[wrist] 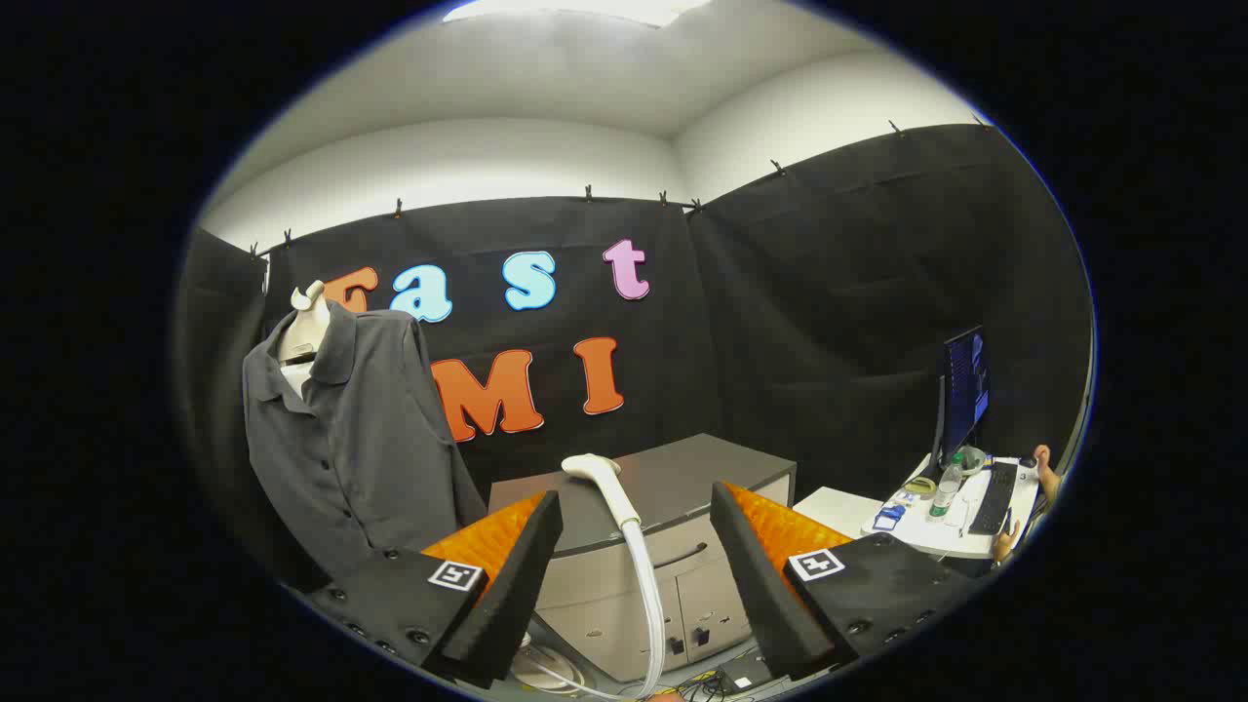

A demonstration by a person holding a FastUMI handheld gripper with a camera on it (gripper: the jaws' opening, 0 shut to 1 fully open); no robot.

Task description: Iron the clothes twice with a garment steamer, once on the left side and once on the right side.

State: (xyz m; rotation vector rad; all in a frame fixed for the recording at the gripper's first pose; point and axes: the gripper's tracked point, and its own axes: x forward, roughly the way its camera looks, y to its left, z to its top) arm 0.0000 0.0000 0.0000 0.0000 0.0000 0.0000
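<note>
The gripper (pixel 634 507) hangs with its two black-padded fingers (pixel 522 575) spread wide and grasping nothing, at the bottom centre of the frame. Between them rises the white garment steamer (pixel 624 517), its head (pixel 591 465) tilted to the left near the fingertips and its hose (pixel 651 604) curving down to the lower edge of the frame; it touches neither finger. Behind it stands a grey cabinet (pixel 673 478) with a dark top, a drawer and two closed doors. In the left of the frame a dark grey polo shirt (pixel 346 439) hangs buttoned on a white mannequin bust (pixel 304 327), well to the left of the steamer. At the lower right, a white desk (pixel 926 531) holds a monitor (pixel 965 390), a black keyboard (pixel 994 497) and a plastic bottle (pixel 944 492), with a person's hand (pixel 1045 473) at its far end.
</note>
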